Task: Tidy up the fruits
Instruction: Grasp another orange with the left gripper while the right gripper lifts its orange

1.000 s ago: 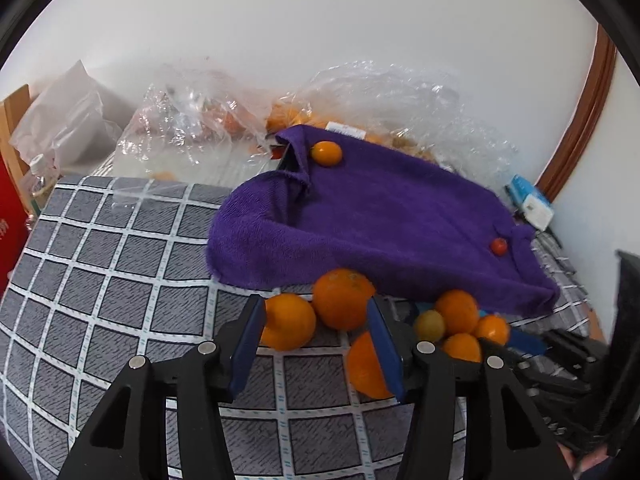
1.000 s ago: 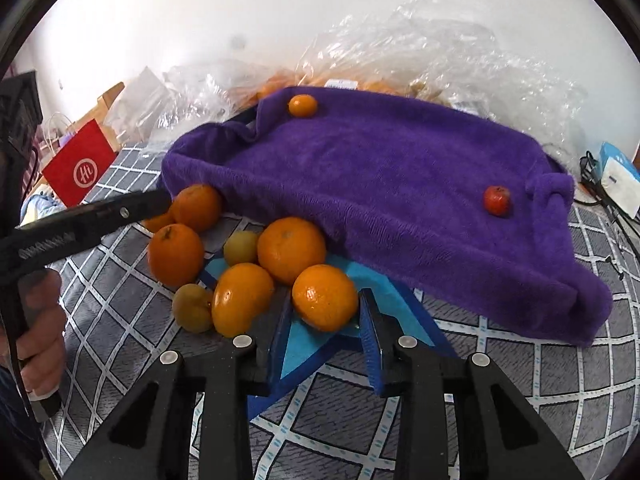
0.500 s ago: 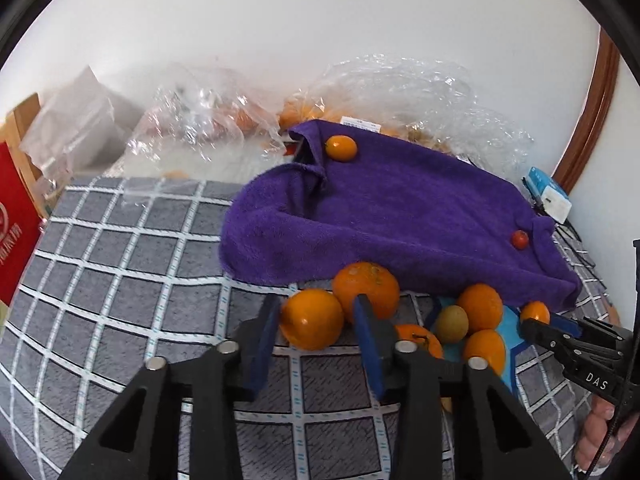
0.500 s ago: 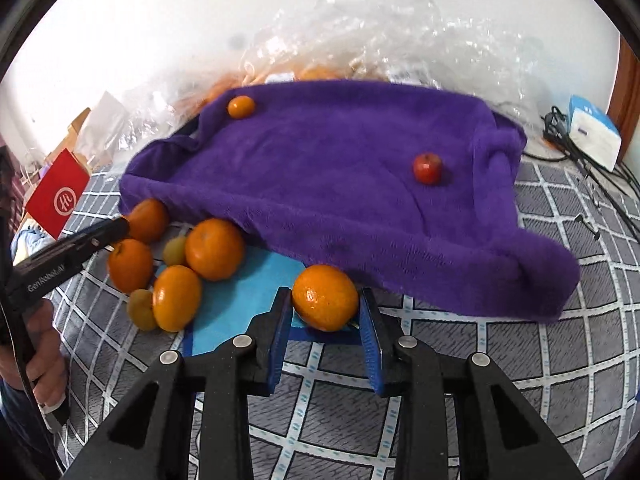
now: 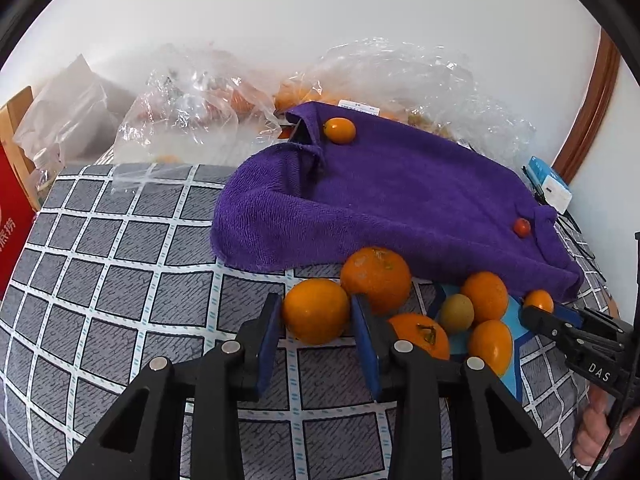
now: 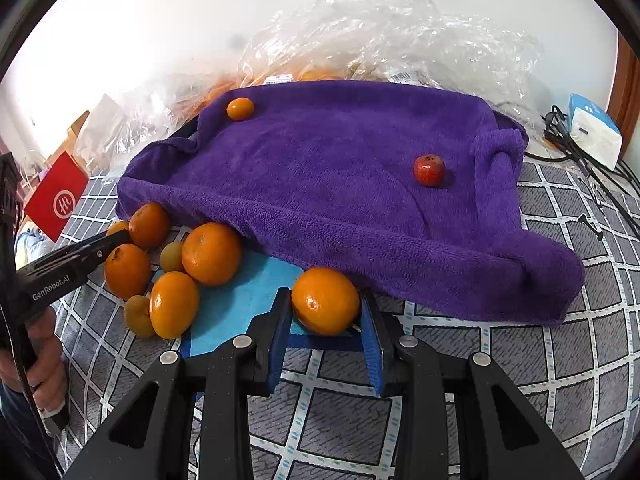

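Left gripper [image 5: 317, 334]: jaws now closed against an orange [image 5: 316, 311]; a second ago they stood wide around it. Right gripper [image 6: 325, 324]: clamped on a second orange [image 6: 325, 301], carried clear of the fruit pile [image 6: 172, 264], which now lies at its 10 o'clock. Judgement: both fruits secured, ready for placement. Beyond, at 12 o'clock, the purple towel [image 6: 328, 184] holds a small orange fruit [image 6: 240, 108] and a red fruit [image 6: 429, 170].

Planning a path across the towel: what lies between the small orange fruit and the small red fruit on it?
Bare purple towel; the right wrist view shows nothing between the small orange fruit and the red fruit.
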Demonstrator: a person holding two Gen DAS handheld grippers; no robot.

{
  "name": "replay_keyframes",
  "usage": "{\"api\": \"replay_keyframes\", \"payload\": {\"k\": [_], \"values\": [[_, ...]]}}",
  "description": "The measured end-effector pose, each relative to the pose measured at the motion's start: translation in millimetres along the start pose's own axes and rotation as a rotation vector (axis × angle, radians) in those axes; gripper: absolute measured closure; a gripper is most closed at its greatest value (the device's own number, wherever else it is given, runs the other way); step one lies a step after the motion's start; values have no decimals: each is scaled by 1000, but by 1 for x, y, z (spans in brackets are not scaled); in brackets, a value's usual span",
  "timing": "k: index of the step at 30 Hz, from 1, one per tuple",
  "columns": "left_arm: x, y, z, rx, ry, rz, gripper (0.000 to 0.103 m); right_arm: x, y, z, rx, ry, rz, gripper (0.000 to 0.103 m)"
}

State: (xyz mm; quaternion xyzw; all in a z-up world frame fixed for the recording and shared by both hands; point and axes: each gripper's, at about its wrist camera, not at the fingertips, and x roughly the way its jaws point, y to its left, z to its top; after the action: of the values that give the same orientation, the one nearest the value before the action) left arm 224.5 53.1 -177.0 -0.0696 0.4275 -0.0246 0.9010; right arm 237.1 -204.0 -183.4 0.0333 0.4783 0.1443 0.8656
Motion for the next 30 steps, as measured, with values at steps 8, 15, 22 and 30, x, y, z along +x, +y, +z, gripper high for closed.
{"api": "replay_keyframes", "payload": {"k": [8,15,22,30], "values": [[3,15,1,-66,13,17,69,-1,-9,0,46,-6,28,70],[10,7,2,-25,37,46,70,1,2,-1,-4,-15,-22,67],[7,8,4,-46,39,43,70,-5,-4,0,1,-11,-14,70],[-13,17,8,-111,-44,-30,70,-34,4,2,-34,-127,48,70]]}}
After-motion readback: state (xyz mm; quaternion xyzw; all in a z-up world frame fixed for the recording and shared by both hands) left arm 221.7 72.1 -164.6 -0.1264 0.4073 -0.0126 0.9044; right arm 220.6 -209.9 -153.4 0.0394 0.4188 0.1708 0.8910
